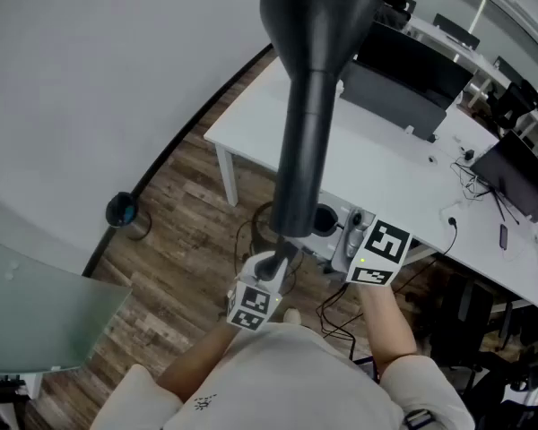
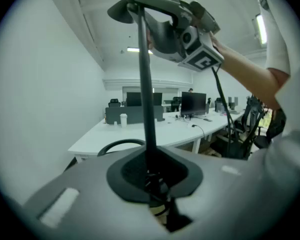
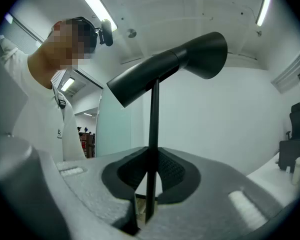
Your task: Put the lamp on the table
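Observation:
A black lamp hangs in the air, with its big cone-shaped shade [image 1: 312, 25] close under the head camera and its thin stem [image 2: 146, 84] running down between both grippers. My left gripper [image 2: 152, 176] is shut on the stem low down. My right gripper [image 3: 149, 184] is shut on the same stem higher up, just under the shade [image 3: 170, 69]. In the head view the left gripper [image 1: 267, 271] and the right gripper [image 1: 354, 240] sit side by side above the floor, in front of the white table [image 1: 377, 150]. A dark ring [image 2: 117, 146] shows below; I cannot tell if it is the lamp's foot.
The long white table carries monitors [image 1: 403, 70], cables and small items along its far side. A round dark bin [image 1: 124, 211] stands on the wood floor by the wall. A frosted glass panel [image 1: 36, 312] is at the left. Office chairs [image 2: 242, 126] stand to the right.

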{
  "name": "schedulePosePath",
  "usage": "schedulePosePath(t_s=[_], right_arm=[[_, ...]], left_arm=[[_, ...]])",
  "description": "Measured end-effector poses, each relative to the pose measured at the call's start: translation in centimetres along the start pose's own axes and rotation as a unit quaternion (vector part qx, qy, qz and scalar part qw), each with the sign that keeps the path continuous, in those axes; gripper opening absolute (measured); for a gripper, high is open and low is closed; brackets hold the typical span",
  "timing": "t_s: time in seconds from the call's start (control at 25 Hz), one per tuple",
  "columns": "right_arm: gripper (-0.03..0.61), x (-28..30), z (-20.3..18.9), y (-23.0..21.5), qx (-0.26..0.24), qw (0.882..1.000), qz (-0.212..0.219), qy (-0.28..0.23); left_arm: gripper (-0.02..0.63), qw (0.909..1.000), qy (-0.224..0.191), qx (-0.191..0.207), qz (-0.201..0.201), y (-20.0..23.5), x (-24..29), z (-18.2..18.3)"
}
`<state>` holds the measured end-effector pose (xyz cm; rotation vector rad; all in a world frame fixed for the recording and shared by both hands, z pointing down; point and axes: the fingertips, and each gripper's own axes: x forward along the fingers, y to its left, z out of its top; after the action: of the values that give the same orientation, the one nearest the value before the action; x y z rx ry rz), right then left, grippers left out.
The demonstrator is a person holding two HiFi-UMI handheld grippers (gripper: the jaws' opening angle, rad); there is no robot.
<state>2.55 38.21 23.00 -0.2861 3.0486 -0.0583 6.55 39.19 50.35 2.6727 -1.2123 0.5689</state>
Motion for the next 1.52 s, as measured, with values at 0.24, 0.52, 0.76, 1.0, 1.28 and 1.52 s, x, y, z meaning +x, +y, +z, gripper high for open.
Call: schedulePosePath(t_s=[0.24, 0.52, 0.76, 1.0, 1.28, 1.52], right_arm=[[0.043, -0.1, 0.1, -0.1, -0.003, 1.000, -0.001, -0.003], [0.044, 0.0, 0.3, -0.1, 0.002, 1.000, -0.008, -0.002], [0.044, 0.5, 0.2, 0.8, 0.004, 1.000, -0.015, -0.006], [0.044, 1.2, 0.3, 2.1, -0.003, 1.000, -0.018, -0.004], [0.044, 2.5, 0.1, 3.5, -0.003, 1.000, -0.030, -0.006], [0.044, 3.2, -0.3, 4.4, -0.001, 0.999, -0.038, -0.007]], left_arm=[[0.035, 1.0000, -0.008, 0.004, -0.001, 0.1, 0.1, 0.7], [0.035, 0.9999, -0.009, 0.003, -0.004, 0.1, -0.3, 0.8], [0.035, 0.9999, -0.009, 0.005, -0.010, 0.0, -1.4, 0.3], [0.035, 0.9996, -0.014, 0.009, -0.024, 0.0, -2.3, -0.2], [0.035, 0.9991, -0.014, 0.014, -0.039, 0.0, -4.1, -1.1], [0.035, 0.9989, -0.011, 0.017, -0.043, 0.4, -5.3, -2.3]])
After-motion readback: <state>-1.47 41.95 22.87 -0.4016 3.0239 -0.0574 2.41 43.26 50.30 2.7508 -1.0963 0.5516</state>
